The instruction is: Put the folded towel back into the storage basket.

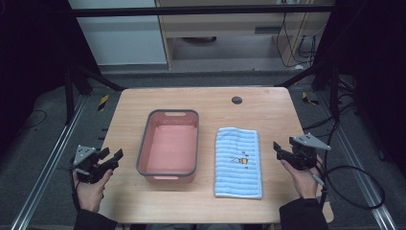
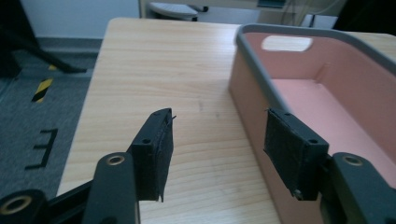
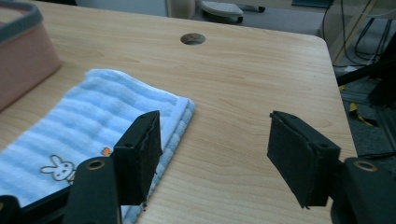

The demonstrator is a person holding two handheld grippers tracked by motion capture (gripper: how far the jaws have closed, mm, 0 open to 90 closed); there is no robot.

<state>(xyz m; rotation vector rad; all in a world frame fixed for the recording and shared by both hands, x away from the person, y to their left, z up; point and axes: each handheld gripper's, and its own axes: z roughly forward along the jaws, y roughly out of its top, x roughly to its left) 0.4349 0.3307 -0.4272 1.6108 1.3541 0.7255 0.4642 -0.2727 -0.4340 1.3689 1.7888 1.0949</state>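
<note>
Towel [image 1: 238, 162], folded, blue-striped, lies flat on table [image 1: 268, 105] just right of empty pink bin [image 1: 168, 145]; left tool [image 1: 111, 158] and right tool [image 1: 279, 149] held at table sides, jaws apart, gripping nothing.

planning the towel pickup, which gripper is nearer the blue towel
Right. The right gripper hovers just off the blue towel's right edge; the left gripper is beyond the pink bin, at the table's left.

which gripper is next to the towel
The right gripper, held open just off the right edge of the folded blue striped towel. The left gripper is across the table, beside the pink bin.
</note>
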